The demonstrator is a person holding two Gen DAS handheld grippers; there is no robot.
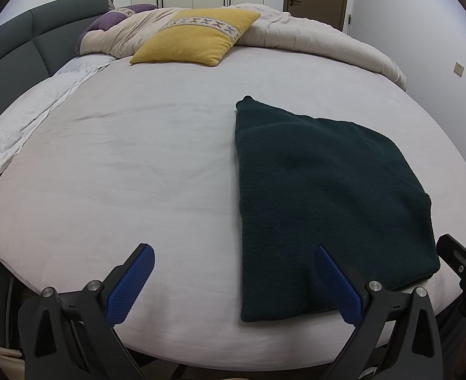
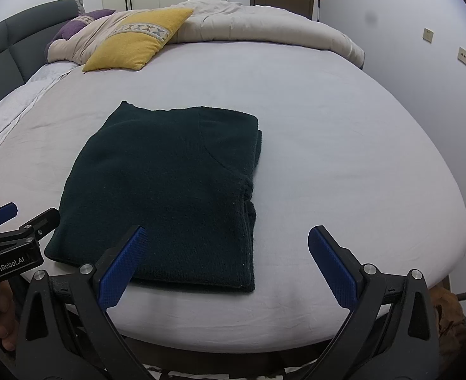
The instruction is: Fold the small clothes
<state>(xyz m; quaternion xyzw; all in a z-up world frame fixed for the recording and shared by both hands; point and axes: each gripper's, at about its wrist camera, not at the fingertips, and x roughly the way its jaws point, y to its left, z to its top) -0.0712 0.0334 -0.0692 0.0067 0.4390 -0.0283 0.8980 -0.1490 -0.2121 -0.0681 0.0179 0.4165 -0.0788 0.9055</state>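
One dark green knitted garment [image 2: 166, 190] lies folded into a flat, roughly rectangular stack on the bed [image 2: 343, 145], near the bed's front edge, the edge closest to you. Its layered edges show along its right side in the right wrist view, and its top surface lies fairly smooth.

Your left gripper [image 1: 234, 281] hovers over the front edge of the bed with its blue-padded fingers [image 1: 131, 285] spread wide and nothing between them; the right-hand finger sits in front of the garment's near left corner, though you cannot tell from these views whether it touches the knit. Your right gripper [image 2: 226, 266] is also spread wide and empty, its left finger over the garment's near edge, its right finger over bare sheet.

Farther out, a yellow cushion [image 1: 198, 36] with a patterned band rests toward the far edge of the bed, against a bunched beige duvet [image 1: 312, 38]. A dark padded headboard [image 1: 21, 41] runs along the bed's left side, with a white towel [image 1: 27, 117] lying beside it.
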